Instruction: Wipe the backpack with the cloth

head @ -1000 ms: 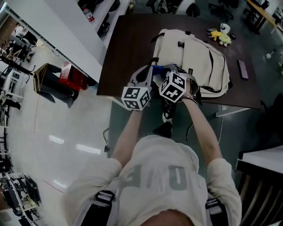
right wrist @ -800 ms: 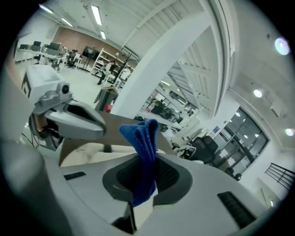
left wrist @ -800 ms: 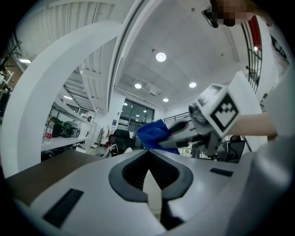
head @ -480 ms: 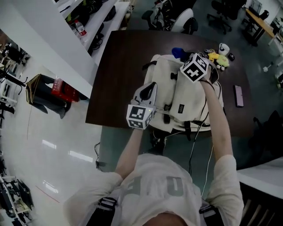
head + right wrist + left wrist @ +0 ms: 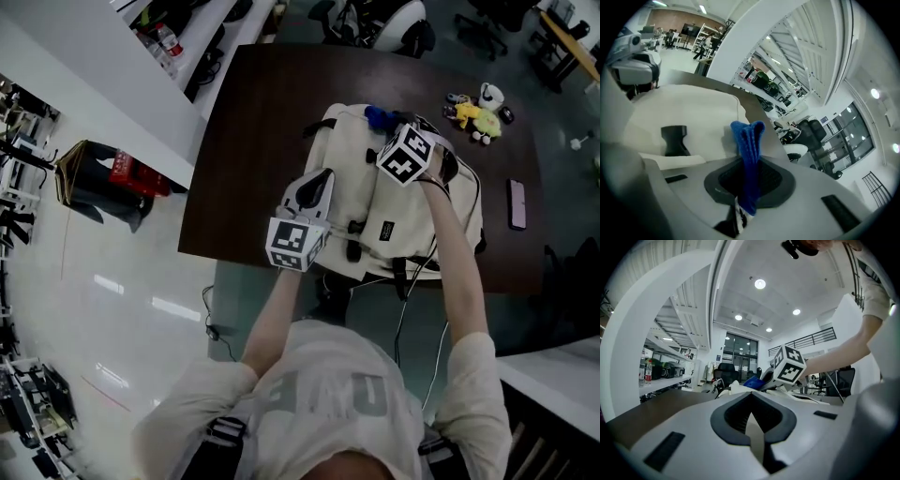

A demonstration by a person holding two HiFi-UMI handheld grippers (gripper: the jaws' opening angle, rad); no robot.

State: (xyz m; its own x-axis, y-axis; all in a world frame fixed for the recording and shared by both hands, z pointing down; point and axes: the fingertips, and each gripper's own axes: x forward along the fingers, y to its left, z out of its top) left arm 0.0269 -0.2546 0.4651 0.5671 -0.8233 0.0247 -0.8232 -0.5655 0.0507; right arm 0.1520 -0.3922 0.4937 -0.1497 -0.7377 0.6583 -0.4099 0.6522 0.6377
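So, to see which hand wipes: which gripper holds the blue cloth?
The right gripper, over the backpack: the blue cloth is pinched in its jaws. The left gripper grips only cream backpack fabric.

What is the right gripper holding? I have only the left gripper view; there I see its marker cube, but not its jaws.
Observer: The right gripper is shut on a folded blue cloth that sticks out past the jaws.
Operator: Where on the backpack is it?
Observer: In the head view, it is at the far end of the cream backpack, away from the person.
Operator: Is something else on the table?
Observer: Yes, a yellow toy and a dark flat thing lie on the table, right of the backpack.
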